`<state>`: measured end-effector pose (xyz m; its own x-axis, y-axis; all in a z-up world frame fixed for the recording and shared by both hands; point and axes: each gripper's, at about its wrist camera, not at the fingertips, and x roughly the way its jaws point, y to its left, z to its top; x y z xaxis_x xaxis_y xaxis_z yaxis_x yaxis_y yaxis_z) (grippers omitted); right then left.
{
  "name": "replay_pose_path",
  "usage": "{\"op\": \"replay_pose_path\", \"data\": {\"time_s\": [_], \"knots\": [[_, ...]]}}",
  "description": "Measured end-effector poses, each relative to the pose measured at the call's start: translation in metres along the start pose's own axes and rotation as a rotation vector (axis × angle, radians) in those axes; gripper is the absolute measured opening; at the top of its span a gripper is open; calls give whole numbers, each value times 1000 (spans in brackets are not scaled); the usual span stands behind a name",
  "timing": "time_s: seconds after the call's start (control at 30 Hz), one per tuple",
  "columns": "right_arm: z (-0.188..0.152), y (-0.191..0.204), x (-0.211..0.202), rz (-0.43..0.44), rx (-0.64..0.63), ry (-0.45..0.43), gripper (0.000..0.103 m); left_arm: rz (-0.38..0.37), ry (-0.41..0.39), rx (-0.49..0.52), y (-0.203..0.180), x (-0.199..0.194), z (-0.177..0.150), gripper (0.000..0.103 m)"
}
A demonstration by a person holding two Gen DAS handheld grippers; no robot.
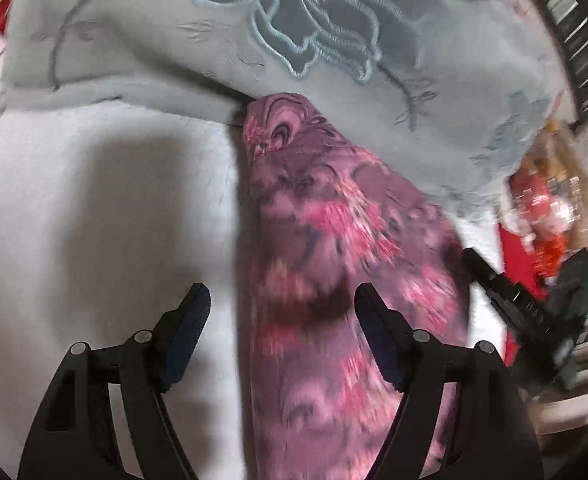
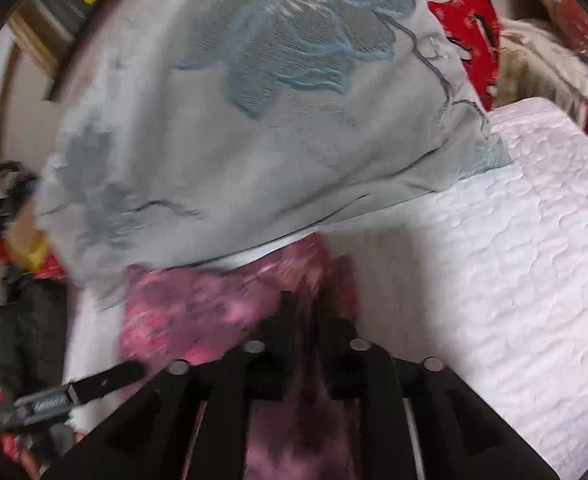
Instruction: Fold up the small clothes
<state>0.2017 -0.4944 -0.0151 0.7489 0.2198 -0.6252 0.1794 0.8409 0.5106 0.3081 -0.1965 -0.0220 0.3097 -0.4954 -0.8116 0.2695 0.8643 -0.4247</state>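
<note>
A purple and pink patterned garment [image 1: 325, 264] lies in a long strip on the white quilted surface [image 1: 94, 208]. My left gripper [image 1: 280, 308] is open just above it, one finger on each side of its left part. My right gripper [image 2: 311, 312] is shut on the garment [image 2: 198, 312] and the cloth runs back between its fingers. The right gripper also shows at the right edge of the left wrist view [image 1: 509, 300]. The image is blurred.
A grey pillow with blue embroidered flowers [image 1: 294, 32] lies just beyond the garment and also shows in the right wrist view [image 2: 254, 120]. Red cloth [image 2: 465, 8] and a doll-like toy [image 1: 553, 200] lie at the sides. The quilted surface [image 2: 513, 260] stretches right.
</note>
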Motion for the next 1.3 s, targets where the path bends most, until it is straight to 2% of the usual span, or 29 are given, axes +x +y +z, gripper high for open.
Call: {"op": "replay_pose_path", "data": {"time_s": [0.03, 0.1, 0.13, 0.2, 0.23, 0.3, 0.37, 0.4, 0.47, 0.5, 0.53, 0.57, 0.63, 0.67, 0.7, 0.73, 0.77, 0.8, 0.83, 0.93, 1.03, 1.07, 1.13, 1.23, 1.3], "knots": [[-12, -1, -4, 11, -21, 3, 50, -37, -6, -24, 5, -5, -9, 75], [-29, 0, 4, -47, -87, 57, 47, -68, 23, -66, 10, 3, -23, 75], [-35, 0, 5, -75, -114, 61, 47, -48, 61, -60, 8, 13, -28, 75], [-33, -3, -5, -72, -79, 44, 47, 16, 34, 30, -6, 9, -35, 75], [-31, -6, -15, -60, -36, 24, 48, 32, 44, 63, -14, 5, -36, 75], [-31, -11, -32, -35, -2, -24, 51, -33, 49, 76, -18, -6, -40, 75], [-32, -22, -36, -11, 16, -10, 65, -89, 37, 54, -15, -13, -42, 75], [-37, -26, -31, 7, 32, 22, 67, -113, 44, 36, -12, -12, -43, 75], [-48, -30, -10, 94, 73, 126, 68, -156, 102, -23, -2, 0, -44, 75], [-54, -35, -8, 135, 80, 151, 69, -177, 138, -50, 0, 9, -47, 75], [-57, -32, -9, 147, 70, 122, 69, -200, 160, -71, 1, 17, -49, 79], [-57, -30, -10, 156, 69, 102, 70, -205, 145, -71, -1, 14, -53, 81], [-58, -29, -2, 193, 128, 119, 70, -202, 134, -69, -4, 11, -55, 83], [-57, -26, -4, 168, 127, 108, 65, -197, 133, -75, -7, 8, -58, 82], [-57, -24, -4, 151, 117, 106, 59, -190, 127, -80, -7, 7, -57, 71], [-56, -18, -5, 119, 91, 102, 42, -159, 120, -80, -7, 5, -56, 53], [-55, -10, -8, 84, 56, 82, 33, -141, 121, -74, -16, 16, -50, 46], [-54, -2, -11, 70, 26, 63, 26, -132, 118, -69, -13, 11, -49, 35], [-55, 7, -18, 48, -16, 40, 24, -129, 104, -64, -12, 6, -50, 29], [-56, 34, -38, -19, -122, -6, 23, -94, 63, -33, -11, -14, -55, 24], [-60, 60, -58, -41, -187, -48, 23, -33, 4, 31, -26, -38, -64, 20], [-62, 66, -66, -45, -206, -60, 23, -15, -18, 53, -31, -47, -68, 17], [-68, 79, -81, -36, -235, -69, 23, 14, -75, 95, -42, -67, -75, 3], [-81, 92, -98, -11, -252, -72, 23, 13, -150, 144, -53, -105, -87, 3], [-88, 99, -101, -21, -239, -66, 23, 46, -161, 169, -55, -119, -94, 3]]}}
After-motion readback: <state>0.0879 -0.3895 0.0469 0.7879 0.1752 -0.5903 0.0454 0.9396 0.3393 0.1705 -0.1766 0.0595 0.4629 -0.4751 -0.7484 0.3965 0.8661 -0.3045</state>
